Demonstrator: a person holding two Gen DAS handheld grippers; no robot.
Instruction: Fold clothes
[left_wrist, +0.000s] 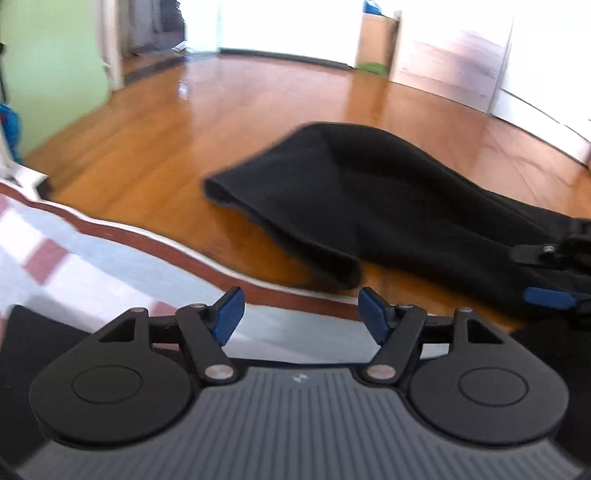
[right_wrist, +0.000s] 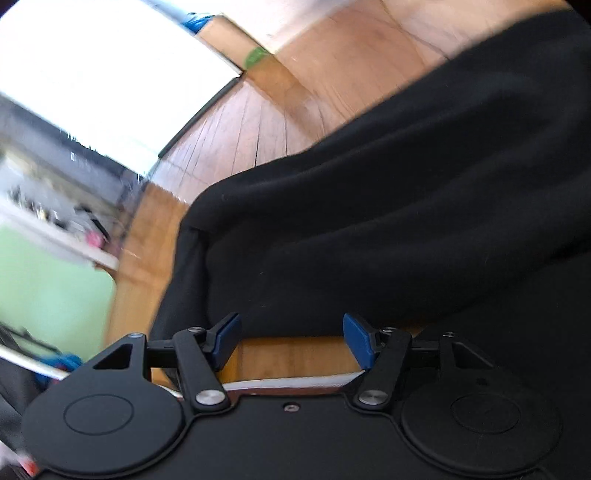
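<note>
My left gripper (left_wrist: 301, 314), black with blue rubber pads, stands with its jaws well apart and nothing between them; through the gap I see only the pale blue, white and dusty-red checked cloth with a brown-red border (left_wrist: 110, 266) that lies under it, and past that border the glossy orange-brown wooden floor (left_wrist: 184, 129).

The black, soft, fleece-like garment (left_wrist: 369, 192) lies on that floor ahead and to the right of my left jaws, apart from them. Its near end is a folded, layered edge with a rounded corner, and its far part is humped up. On the right edge of the left view, one blue pad and part of the black linkage of my right gripper (left_wrist: 550, 299) show against the same garment.

From the right wrist, my right gripper (right_wrist: 291, 341) also has its jaws wide and holds nothing: between the pads there is a strip of bare floor and the white and brown-red edge of the checked cloth. The black garment (right_wrist: 388, 221) fills most of this view, its lower edge just beyond the fingertips; the picture is blurred, so I cannot say whether the pads touch it.

Further off stand a light green wall (left_wrist: 48, 66) and a brown cardboard box (left_wrist: 376, 40).
</note>
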